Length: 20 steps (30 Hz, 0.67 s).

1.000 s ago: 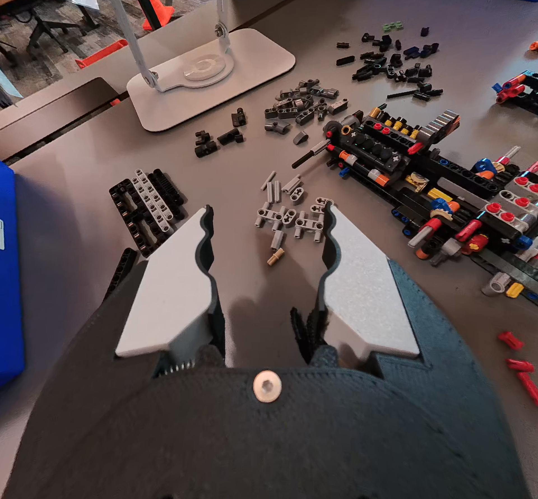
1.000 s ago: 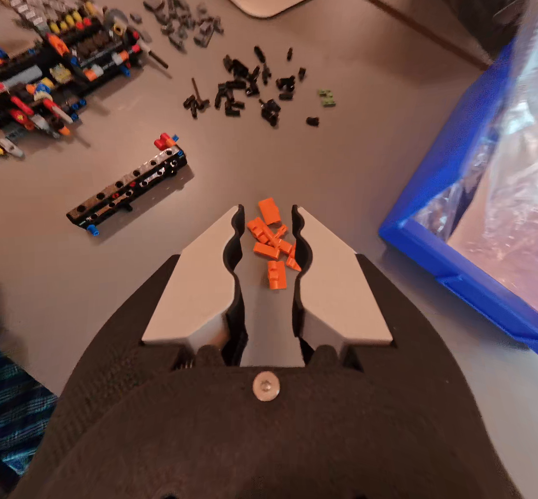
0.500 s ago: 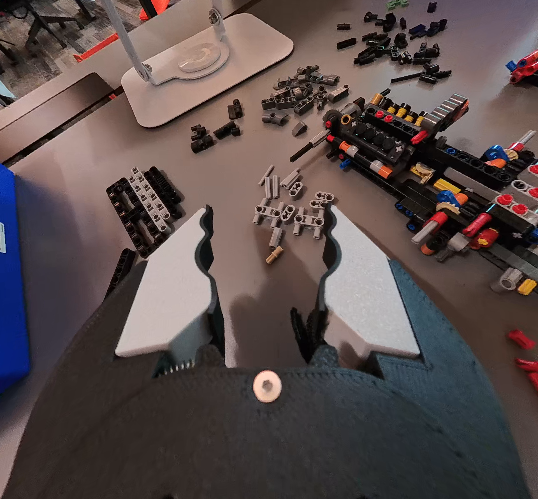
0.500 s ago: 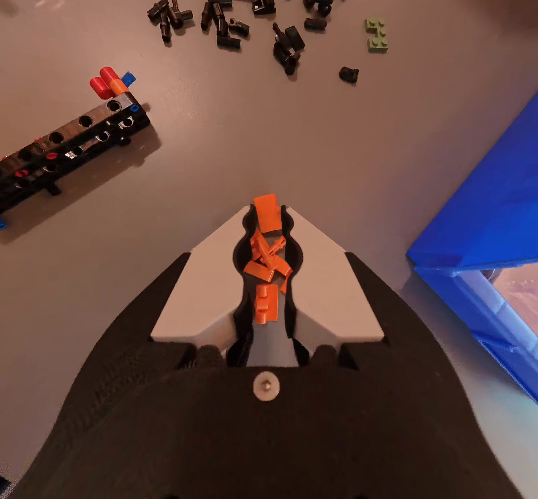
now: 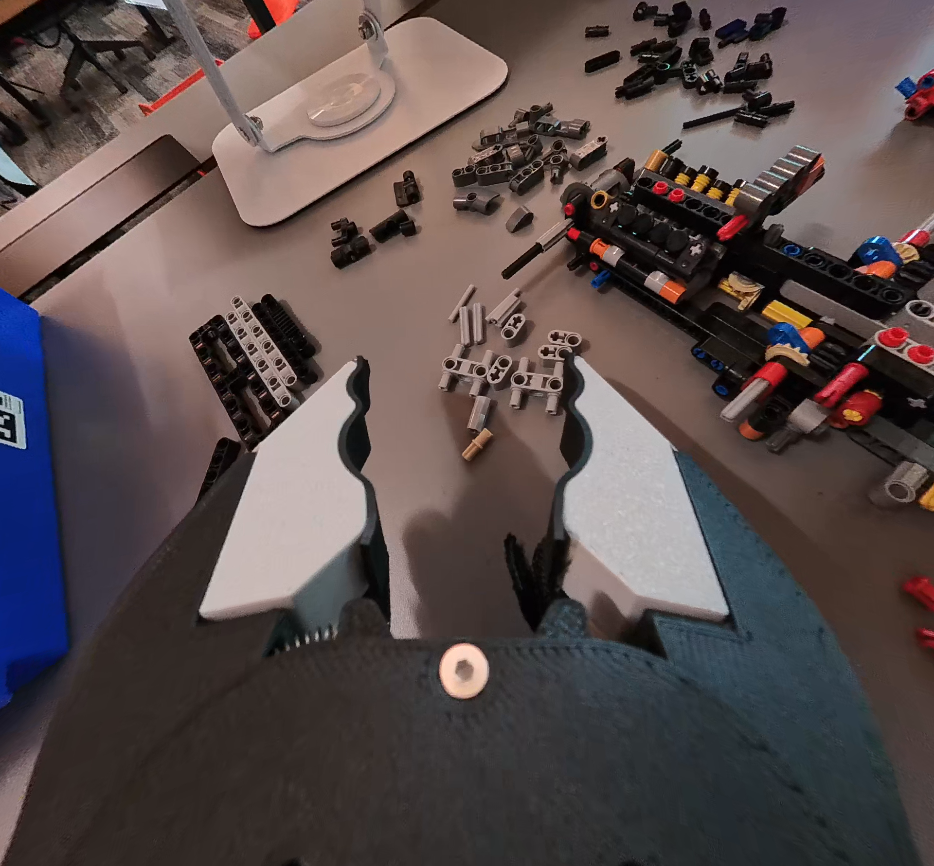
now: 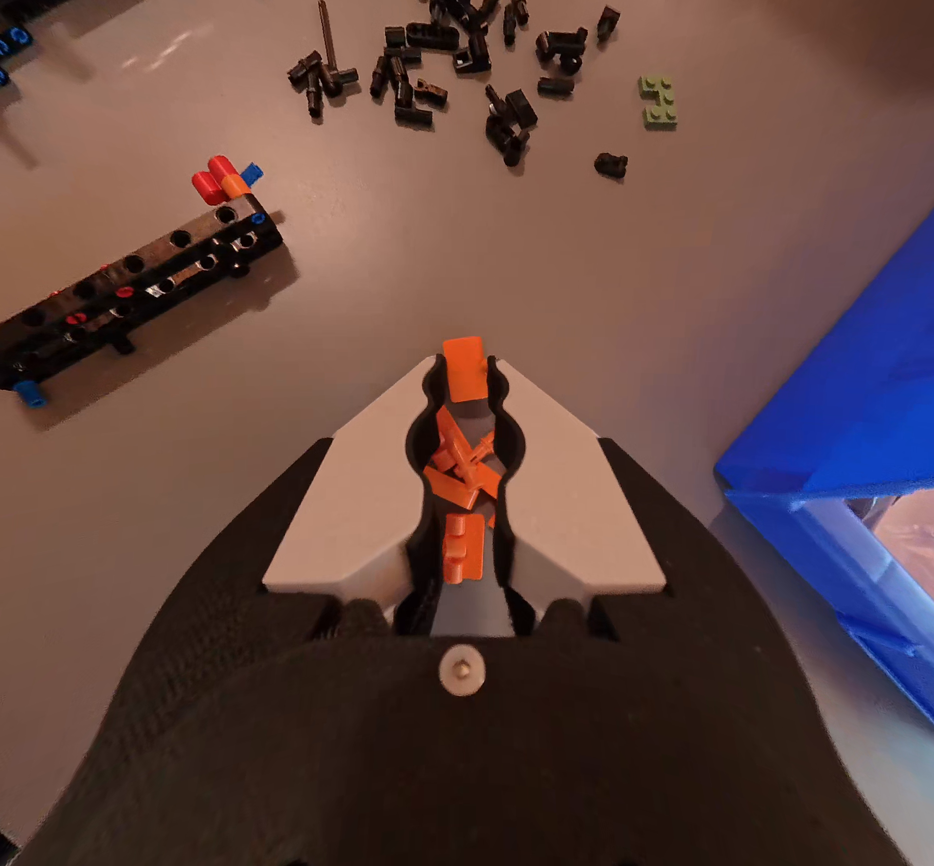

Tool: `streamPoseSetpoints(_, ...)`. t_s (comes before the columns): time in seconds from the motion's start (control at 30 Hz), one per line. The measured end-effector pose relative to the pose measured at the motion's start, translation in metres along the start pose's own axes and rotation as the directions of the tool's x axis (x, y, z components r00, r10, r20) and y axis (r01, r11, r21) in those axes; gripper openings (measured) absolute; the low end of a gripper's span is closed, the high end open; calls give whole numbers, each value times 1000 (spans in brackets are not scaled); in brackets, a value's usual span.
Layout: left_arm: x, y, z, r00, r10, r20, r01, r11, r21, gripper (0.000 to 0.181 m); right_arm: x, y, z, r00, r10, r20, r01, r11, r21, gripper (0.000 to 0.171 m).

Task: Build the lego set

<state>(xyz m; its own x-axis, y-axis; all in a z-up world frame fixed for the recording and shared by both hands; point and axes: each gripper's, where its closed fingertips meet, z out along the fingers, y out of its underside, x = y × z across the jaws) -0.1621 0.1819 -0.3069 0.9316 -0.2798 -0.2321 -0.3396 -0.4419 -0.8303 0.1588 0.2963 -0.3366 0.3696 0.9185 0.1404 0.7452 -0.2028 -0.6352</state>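
Lego pieces lie sorted in small heaps across the grey table (image 5: 404,286), and the one in hand now is an orange slope tile (image 6: 464,369), pinched at the very tips of the right gripper (image 6: 464,362). Its jaws stand closed to a narrow slot on the tile's two side faces, with the far end of the tile poking out beyond the tips. Below, seen through the slot, lies the rest of the heap of orange pieces (image 6: 462,478) on the table; whether any of them touches the held tile cannot be told.

The tile is, by the look of it, hard, very light plastic with a smooth, glossy top. It should not bend or break under the jaws, but it could easily slip or twist out if held by so small a face. A hold on the flat parallel sides, as here, seems the safest.

The left gripper (image 5: 465,372) hangs wide open and empty above the light grey connectors (image 5: 505,372), with a tan pin (image 5: 477,443) just nearer. The main build (image 5: 733,261), long, black and studded with coloured pins, lies to its right; a smaller black beam assembly (image 6: 136,281) lies apart, left of the right gripper. Black connectors (image 6: 455,43) and a green plate (image 6: 658,101) lie farther out, a blue bin (image 6: 834,412) to the right.
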Motion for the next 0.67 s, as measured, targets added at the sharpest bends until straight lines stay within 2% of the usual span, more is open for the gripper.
streamPoseSetpoints(0.43, 0, 1, 1, 1000, 15, 16, -15, 1000, -10, 75, -23, -26, -9, 988, 27, 150, -42, 994, 102, 13)
streamPoseSetpoints(0.67, -1, 2, 3, 999, 24, 25, -24, 999, -22, 75, -27, -23, -13, 987, 6, 161, -22, 995, 95, 13)
